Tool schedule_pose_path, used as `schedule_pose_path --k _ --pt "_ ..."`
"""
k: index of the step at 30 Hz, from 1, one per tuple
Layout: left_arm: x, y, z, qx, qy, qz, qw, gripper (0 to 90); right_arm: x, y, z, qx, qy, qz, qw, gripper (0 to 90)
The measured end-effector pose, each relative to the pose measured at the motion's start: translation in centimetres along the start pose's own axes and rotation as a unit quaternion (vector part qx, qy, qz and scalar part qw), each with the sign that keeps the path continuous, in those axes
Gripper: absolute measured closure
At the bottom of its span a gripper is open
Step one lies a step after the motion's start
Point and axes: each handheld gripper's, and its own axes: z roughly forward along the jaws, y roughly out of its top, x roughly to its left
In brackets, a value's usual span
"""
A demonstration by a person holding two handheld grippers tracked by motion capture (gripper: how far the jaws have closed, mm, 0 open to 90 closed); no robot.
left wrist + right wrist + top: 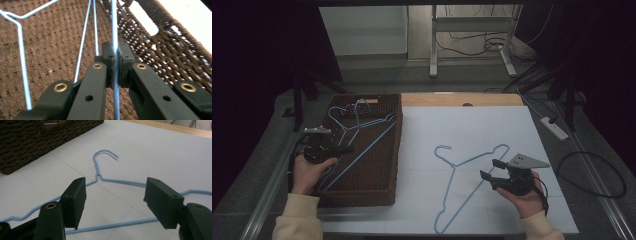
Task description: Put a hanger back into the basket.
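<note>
One hanger (469, 182) already lies on the white table (512, 130), between the right gripper's (488, 169) wide jaws, not gripped. Left gripper (115, 62) pinches a second hanger's wire (114, 25) in the basket (384, 192); more hangers probably remain.

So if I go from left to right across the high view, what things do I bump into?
Left tool pinching a blue hanger in the basket → brown woven basket → blue hanger flat on the white table → right tool, open → white power strip on the floor.
</note>
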Motion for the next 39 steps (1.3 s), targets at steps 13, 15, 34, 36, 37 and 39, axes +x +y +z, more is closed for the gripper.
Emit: schedule_pose_path --k 13,15,34,36,37,39 --pt "0.1 0.0 0.4 0.013 0.11 0.008 0.9938 82.9 0.0 -0.1 0.1 0.005 0.0 -0.001 1.0 34.4" --pt "0.1 0.0 0.4 0.009 0.123 0.015 0.9923 74.9 0.1 -0.1 0.2 0.006 0.0 -0.001 1.0 34.4" --pt "-3.5 0.1 -3.6 -0.135 0.021 0.05 0.9894 41.4 -0.1 -0.1 -0.1 0.004 -0.001 0.003 1.0 33.6" --pt "-4.0 -0.3 -3.9 -0.145 0.007 0.051 0.9881 39.6 -0.2 -0.1 -0.2 0.006 -0.002 0.003 1.0 33.3" --pt "-4.3 -0.4 -4.0 -0.146 0.003 0.054 0.9879 38.9 -0.2 -0.1 -0.2 0.007 -0.003 0.002 1.0 33.2" --pt "-5.1 -1.0 -4.3 -0.151 0.002 0.061 0.9867 37.6 -0.4 -0.1 -0.2 0.008 -0.006 0.003 1.0 33.2"
